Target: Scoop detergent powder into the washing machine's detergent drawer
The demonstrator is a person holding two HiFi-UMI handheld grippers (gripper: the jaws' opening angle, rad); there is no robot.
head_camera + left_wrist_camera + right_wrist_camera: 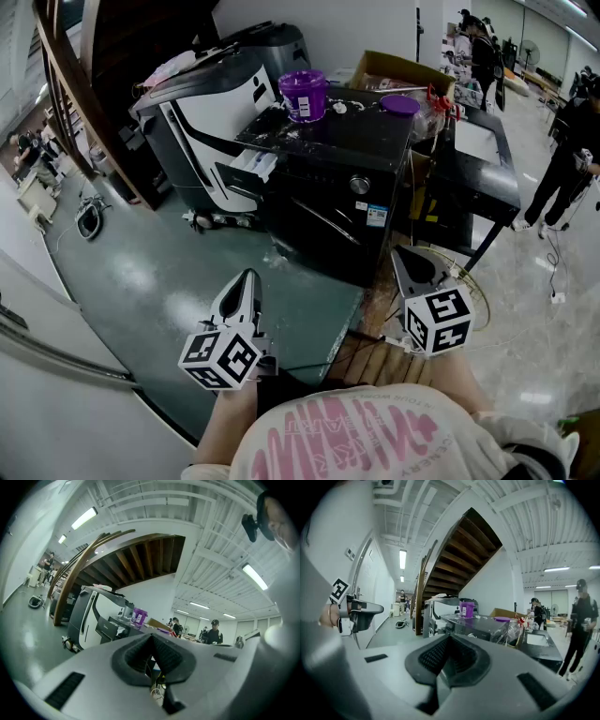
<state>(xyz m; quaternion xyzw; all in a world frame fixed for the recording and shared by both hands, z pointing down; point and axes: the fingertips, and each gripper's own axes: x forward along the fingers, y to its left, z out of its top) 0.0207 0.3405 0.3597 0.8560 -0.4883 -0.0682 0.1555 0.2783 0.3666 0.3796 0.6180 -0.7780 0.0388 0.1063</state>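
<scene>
While facing the purple round plastic tub (303, 94) from afar, holds left tongs (248, 275) and right tongs (404, 257) clenched, empty.

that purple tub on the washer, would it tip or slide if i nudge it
The purple tub looks about as wide as tall, so it probably slides rather than tips. It seems open, with what looks like its lid lying apart, so a shove may spill powder. White dust on the washer top could let it skid.
</scene>
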